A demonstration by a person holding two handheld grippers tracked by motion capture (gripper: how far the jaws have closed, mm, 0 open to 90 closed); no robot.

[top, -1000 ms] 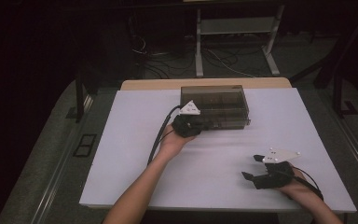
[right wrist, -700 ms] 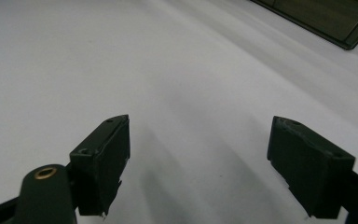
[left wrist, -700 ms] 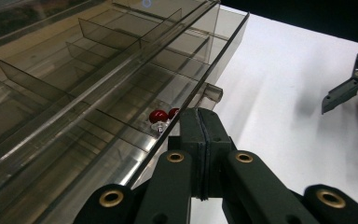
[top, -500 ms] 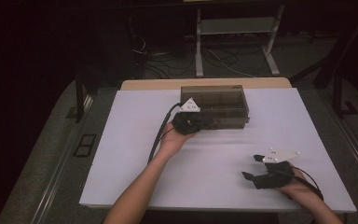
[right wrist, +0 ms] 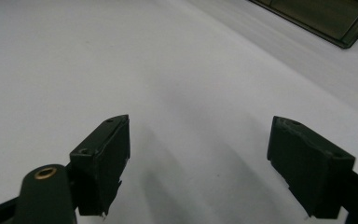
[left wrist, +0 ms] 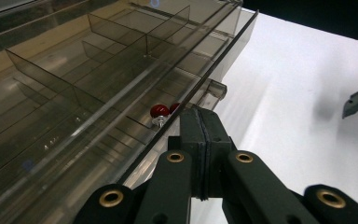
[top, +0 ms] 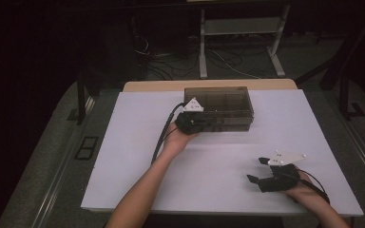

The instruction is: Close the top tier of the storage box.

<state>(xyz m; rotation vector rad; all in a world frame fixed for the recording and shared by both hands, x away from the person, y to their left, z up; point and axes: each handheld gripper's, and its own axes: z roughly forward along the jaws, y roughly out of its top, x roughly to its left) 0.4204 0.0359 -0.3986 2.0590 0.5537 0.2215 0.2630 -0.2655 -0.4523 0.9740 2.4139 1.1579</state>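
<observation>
A smoky see-through compartment box (top: 223,102) stands at the back middle of the white table (top: 123,156). My left gripper (top: 208,124) is at the box's front left corner, its jaws shut together against the front edge of the box (left wrist: 74,93). In the left gripper view the gripper (left wrist: 200,119) has its pads pressed flat to each other, and I see nothing between them. Two small red round-headed pieces (left wrist: 160,111) lie in a compartment just beyond the tips. My right gripper (top: 257,169) rests on the table at the front right, open and empty (right wrist: 205,158).
Dividers split the box into several compartments. A small latch (left wrist: 214,88) juts from its front. A wooden board edge (top: 147,85) shows behind the white table top. A metal stand (top: 240,28) and cables (top: 171,52) are on the dark floor beyond.
</observation>
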